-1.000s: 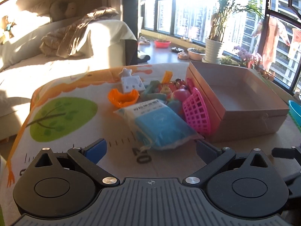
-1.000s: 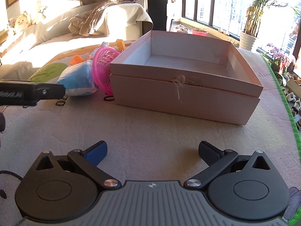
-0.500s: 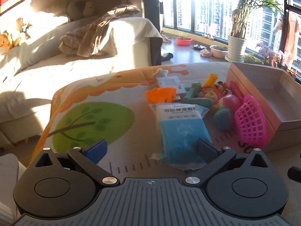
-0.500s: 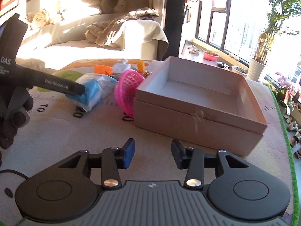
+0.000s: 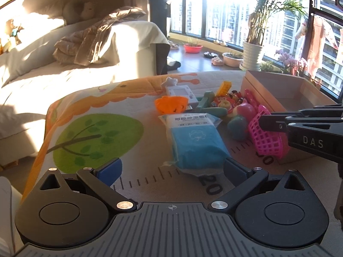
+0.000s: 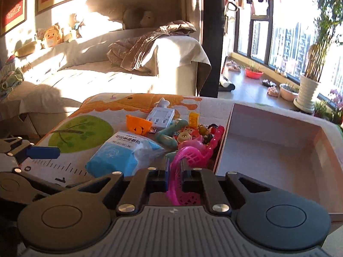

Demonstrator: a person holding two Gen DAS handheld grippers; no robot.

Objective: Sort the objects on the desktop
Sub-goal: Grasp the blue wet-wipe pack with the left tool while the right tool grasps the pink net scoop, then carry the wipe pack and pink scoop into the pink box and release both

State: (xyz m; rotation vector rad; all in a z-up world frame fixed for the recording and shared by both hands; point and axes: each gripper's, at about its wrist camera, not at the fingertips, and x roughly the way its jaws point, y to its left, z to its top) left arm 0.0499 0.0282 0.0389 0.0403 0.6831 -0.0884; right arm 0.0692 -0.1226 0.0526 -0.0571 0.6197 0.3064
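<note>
A pile of small toys lies on the printed mat beside an open pink cardboard box (image 5: 278, 90) (image 6: 268, 156). The pink mesh basket (image 5: 268, 143) (image 6: 188, 156) leans against the box's left wall. My right gripper (image 6: 174, 171) is shut on the basket's rim, and in the left wrist view it reaches in from the right (image 5: 262, 123). A blue-and-white wipes pack (image 5: 195, 143) (image 6: 120, 152) lies flat, its near end just ahead of my open left gripper (image 5: 171, 169), which holds nothing. The left gripper's blue finger (image 6: 42, 152) shows at the left of the right wrist view.
Behind the pack lie an orange toy (image 5: 171, 105), a white device (image 5: 181, 93), a teal ball (image 5: 236, 126), a pink ball (image 5: 245, 109) and several small figures. The mat's green tree print (image 5: 90, 137) is bare. A sofa (image 5: 64, 75) stands beyond the table's left edge.
My right gripper moved left from in front of the box to the pink basket and shut on its rim. The left gripper slid a little to the left and stayed open.
</note>
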